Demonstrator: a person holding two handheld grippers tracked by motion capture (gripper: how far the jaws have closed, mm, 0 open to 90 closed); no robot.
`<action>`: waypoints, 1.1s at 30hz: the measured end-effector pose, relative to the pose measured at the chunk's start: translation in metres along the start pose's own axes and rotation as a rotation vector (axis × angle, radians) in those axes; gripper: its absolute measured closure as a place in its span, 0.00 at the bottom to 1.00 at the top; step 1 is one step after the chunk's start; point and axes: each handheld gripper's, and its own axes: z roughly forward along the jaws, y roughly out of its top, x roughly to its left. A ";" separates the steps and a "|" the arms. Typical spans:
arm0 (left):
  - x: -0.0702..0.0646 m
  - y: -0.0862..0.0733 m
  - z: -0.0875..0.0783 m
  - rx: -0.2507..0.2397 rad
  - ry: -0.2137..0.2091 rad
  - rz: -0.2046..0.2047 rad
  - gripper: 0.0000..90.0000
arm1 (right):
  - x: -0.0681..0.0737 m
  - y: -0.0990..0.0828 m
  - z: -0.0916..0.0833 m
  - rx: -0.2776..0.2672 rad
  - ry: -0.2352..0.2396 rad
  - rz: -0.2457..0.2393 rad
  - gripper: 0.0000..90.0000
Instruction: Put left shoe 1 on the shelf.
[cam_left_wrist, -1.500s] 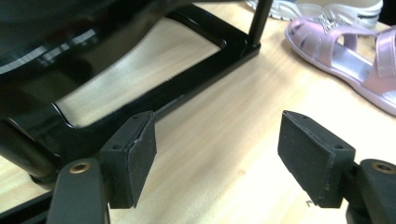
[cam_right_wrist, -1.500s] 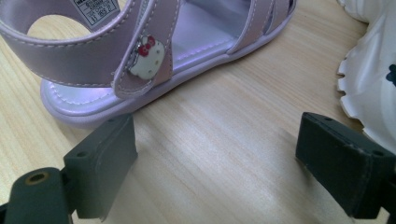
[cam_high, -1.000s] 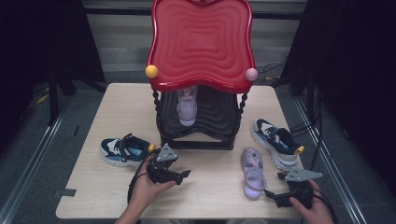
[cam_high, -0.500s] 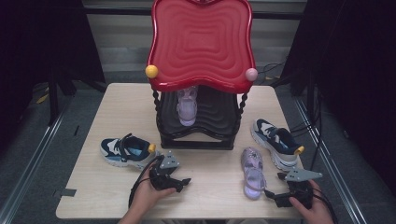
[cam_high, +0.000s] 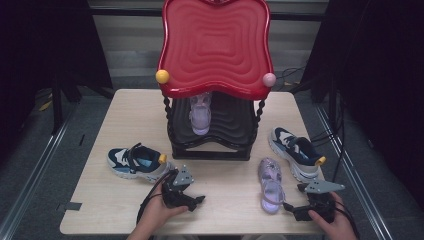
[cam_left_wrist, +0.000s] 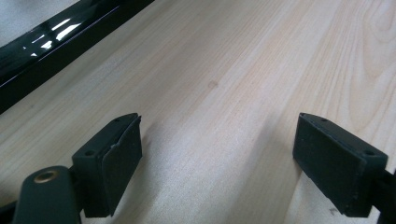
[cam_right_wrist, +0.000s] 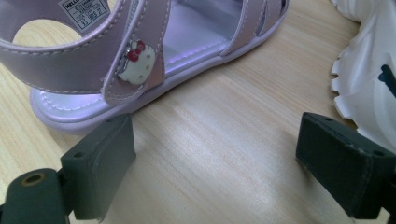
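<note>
A red-topped black shoe rack (cam_high: 215, 75) stands at the far middle of the desk (cam_high: 125, 115), one lilac sandal (cam_high: 200, 115) on its shelf. The matching sandal (cam_high: 270, 185) lies near right, beside a navy sneaker (cam_high: 295, 152); the other sneaker (cam_high: 137, 162) lies near left. The left hand-held gripper (cam_high: 192, 200) has drawn back from that sneaker, its jaws just opening over bare wood, nothing between them, probably a release. The right hand-held gripper (cam_high: 292, 210), jaws apart and empty, waits at the near sandal's heel.

Black hand-held gripper (cam_high: 199, 201), grey three-cornered plate, black cable
</note>
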 end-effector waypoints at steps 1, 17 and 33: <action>0.000 0.000 0.000 -0.001 -0.001 0.000 0.17 | 0.000 0.000 0.000 0.000 0.000 0.000 0.12; 0.000 0.000 0.000 0.007 0.002 0.012 0.16 | 0.005 0.004 -0.004 0.051 -0.016 0.029 0.16; 0.001 0.000 0.000 0.007 0.000 0.012 0.16 | 0.008 0.018 -0.023 0.043 -0.016 0.052 0.23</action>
